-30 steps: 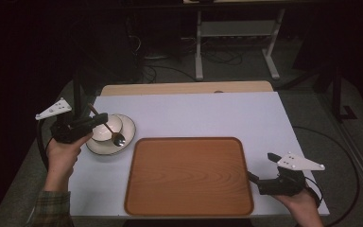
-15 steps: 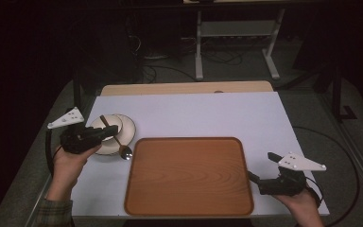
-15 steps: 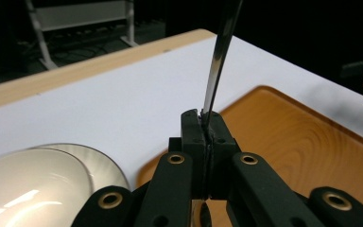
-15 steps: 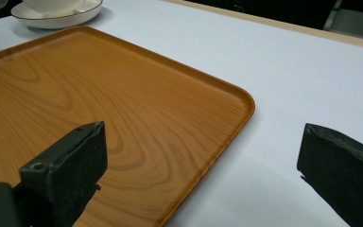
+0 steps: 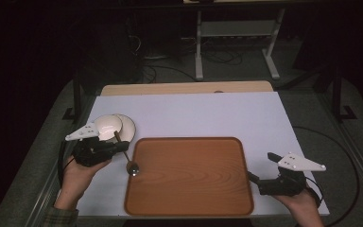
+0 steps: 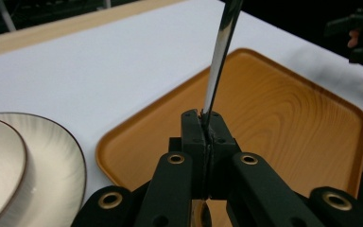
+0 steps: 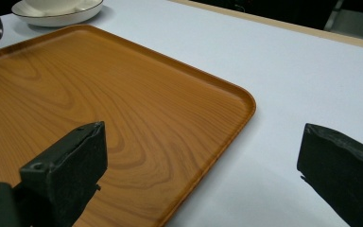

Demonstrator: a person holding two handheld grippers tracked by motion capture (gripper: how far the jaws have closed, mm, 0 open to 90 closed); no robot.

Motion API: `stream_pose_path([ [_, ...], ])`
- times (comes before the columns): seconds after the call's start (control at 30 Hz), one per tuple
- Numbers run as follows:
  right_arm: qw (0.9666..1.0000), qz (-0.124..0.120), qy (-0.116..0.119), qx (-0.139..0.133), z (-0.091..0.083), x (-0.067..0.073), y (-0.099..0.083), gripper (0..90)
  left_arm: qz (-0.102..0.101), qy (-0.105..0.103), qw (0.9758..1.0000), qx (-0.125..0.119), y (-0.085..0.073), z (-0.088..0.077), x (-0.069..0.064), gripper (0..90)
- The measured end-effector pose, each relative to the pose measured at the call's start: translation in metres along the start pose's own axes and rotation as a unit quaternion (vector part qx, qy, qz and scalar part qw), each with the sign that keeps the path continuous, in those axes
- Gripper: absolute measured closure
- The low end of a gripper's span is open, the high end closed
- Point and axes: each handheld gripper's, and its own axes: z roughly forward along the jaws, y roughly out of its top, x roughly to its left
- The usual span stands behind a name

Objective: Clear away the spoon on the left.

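The left gripper (image 5: 118,147) pinches a spoon (image 5: 125,155) by the tip of its handle, jaws pressed tight on the thin metal, the bowl end hanging just over the left rim of the wooden tray (image 5: 189,208). Held so far from its weight, the spoon could swivel or slip in the jaws and drop on the rim or the table (image 5: 194,113). The right gripper (image 5: 257,178) rests by the tray's right edge, jaws spread, holding nothing

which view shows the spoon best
The high view: the whole spoon shows, handle clamped in the left gripper, bowl at the tray edge. The left gripper view gives just the handle, the right gripper view just the bowl.
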Motion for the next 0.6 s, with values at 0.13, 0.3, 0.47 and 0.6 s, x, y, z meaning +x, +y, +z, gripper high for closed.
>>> stream_pose_path([
  [0.13,1.0000,-0.001,0.000,0.000,0.000,0.000,0.000,1.8,0.002,-0.005,0.9999,0.015,-0.003,0.005,-0.003,88.2],
  [0.3,1.0000,-0.001,0.000,0.000,0.000,0.000,0.000,1.8,0.008,-0.006,0.9995,0.031,-0.005,0.011,-0.005,88.2],
  [0.47,1.0000,-0.001,0.000,0.000,0.000,0.000,0.000,1.8,0.013,-0.004,0.9990,0.042,-0.006,0.016,-0.007,88.1],
  [0.6,1.0000,-0.002,0.000,0.000,0.000,0.000,0.000,1.8,0.018,-0.004,0.9985,0.050,-0.006,0.020,-0.009,88.1],
])
